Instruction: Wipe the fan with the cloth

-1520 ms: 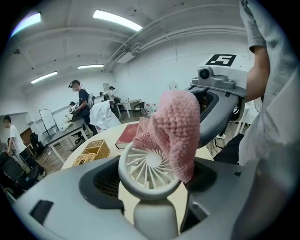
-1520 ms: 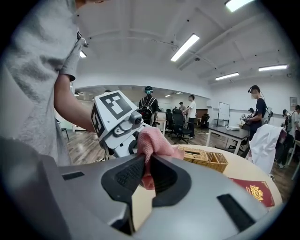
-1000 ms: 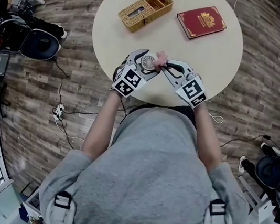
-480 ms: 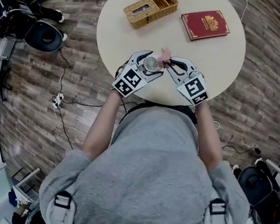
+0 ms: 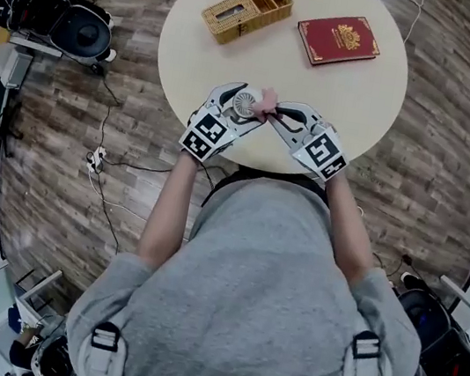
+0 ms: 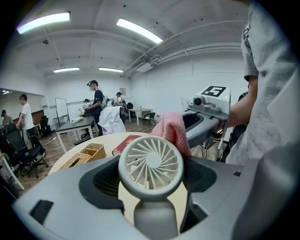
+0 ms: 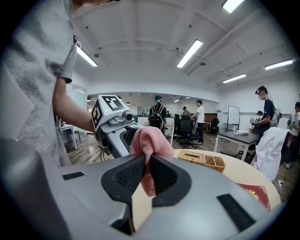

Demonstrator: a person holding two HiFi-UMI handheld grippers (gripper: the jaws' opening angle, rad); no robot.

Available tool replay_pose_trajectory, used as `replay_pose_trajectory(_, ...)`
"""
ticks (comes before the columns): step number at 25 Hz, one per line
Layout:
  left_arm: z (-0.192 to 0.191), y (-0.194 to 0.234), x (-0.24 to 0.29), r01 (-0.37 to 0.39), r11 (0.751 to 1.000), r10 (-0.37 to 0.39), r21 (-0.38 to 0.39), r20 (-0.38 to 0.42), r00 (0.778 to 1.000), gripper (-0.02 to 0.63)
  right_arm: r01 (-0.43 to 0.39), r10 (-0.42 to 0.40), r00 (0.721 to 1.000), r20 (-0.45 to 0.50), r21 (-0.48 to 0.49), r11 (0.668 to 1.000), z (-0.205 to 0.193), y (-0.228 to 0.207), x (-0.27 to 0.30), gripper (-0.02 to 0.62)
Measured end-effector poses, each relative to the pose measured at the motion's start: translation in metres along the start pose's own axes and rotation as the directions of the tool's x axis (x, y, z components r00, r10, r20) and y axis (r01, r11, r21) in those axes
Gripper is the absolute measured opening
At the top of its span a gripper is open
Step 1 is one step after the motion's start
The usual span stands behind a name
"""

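Note:
A small white hand fan with a round grille stands upright between the jaws of my left gripper, which is shut on its handle. In the head view the fan sits above the near edge of the round table. My right gripper is shut on a pink cloth. The pink cloth rests against the fan's upper right rim. From above, the cloth lies just right of the fan, between the left gripper and the right gripper.
A wicker box and a red book lie at the far side of the table. Several people, desks and chairs fill the room behind. A cable and power strip lie on the wood floor to the left.
Both grippers with fan and cloth stay together near the table's front edge, shifting only slightly; the cloth keeps its place at the fan's right side. The head camera has moved a little.

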State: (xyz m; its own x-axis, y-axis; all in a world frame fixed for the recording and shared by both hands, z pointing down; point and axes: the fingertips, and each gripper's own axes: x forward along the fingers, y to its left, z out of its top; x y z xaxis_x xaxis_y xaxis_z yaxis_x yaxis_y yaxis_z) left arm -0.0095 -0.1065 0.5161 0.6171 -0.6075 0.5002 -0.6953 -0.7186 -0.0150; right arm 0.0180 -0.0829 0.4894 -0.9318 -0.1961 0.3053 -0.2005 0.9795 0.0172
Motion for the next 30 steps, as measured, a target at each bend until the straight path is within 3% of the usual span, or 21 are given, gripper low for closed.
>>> replay_pose_trajectory(6, 0.021, -0.02, 0.005, 0.043, 0.997, -0.037, -0.067, 0.076, 0.996, 0.383, -0.015, 0.015, 1.0, -0.003, -0.001, 1.0, -0.009, -0.011, -0.019, 0.041)
replay_pose_trajectory(10, 0.028, -0.039, 0.006, 0.111, 0.99, -0.101, -0.089, 0.107, 0.989, 0.383, 0.0, -0.002, 0.999, -0.034, -0.053, 0.999, -0.015, -0.02, -0.027, 0.041)
replay_pose_trajectory(17, 0.025, -0.059, 0.012, 0.147, 0.987, -0.142, -0.069, 0.07, 0.987, 0.382, -0.02, 0.014, 0.999, -0.046, -0.121, 0.992, -0.012, -0.025, -0.031, 0.041)
replay_pose_trajectory(23, 0.012, -0.066, 0.022, 0.168, 0.986, -0.168, -0.007, 0.004, 0.986, 0.383, -0.057, 0.055, 0.998, -0.024, -0.132, 0.99, 0.0, -0.029, -0.023, 0.041)
replay_pose_trajectory(30, 0.024, -0.08, 0.017, 0.216, 0.976, -0.216, -0.006, 0.036, 0.976, 0.382, -0.127, 0.121, 0.991, -0.062, -0.096, 0.987, -0.013, -0.028, -0.023, 0.041)
